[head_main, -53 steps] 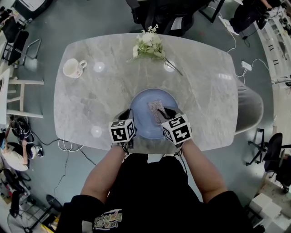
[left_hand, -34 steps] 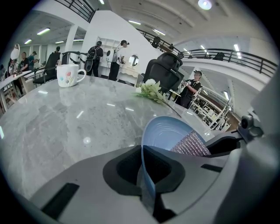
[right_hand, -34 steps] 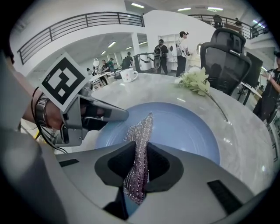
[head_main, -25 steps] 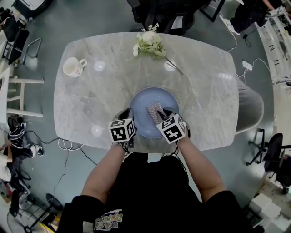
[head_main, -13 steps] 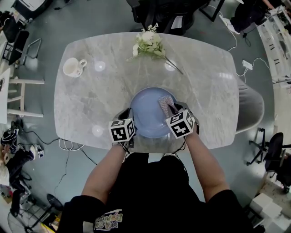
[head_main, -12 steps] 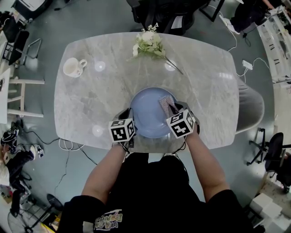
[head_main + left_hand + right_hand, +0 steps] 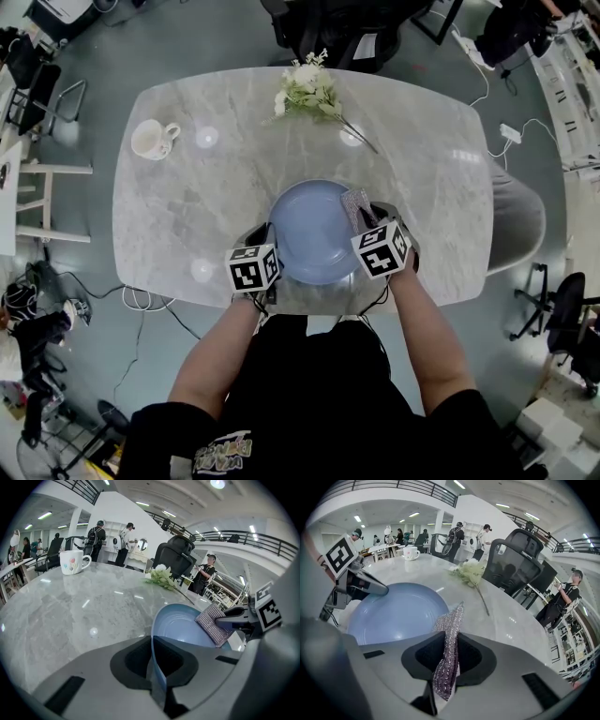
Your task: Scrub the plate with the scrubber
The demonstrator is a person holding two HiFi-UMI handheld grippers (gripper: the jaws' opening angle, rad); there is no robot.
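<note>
Marble table (image 7: 187, 206) — plate (image 7: 314, 234) pinched left, scrubber (image 7: 357, 204) clamped right.

Scrubber (image 7: 357, 202) at right rim of plate (image 7: 309, 234); flowers (image 7: 307, 92) behind

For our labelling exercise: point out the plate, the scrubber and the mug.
plate (image 7: 309, 234), head view, bare blue centre.
scrubber (image 7: 449, 647), right gripper view, mesh between the jaws.
mug (image 7: 147, 141), head view, white body.

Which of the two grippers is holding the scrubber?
The right gripper: it pinches the silvery scrubber, while the left gripper clamps the blue plate by its rim.
</note>
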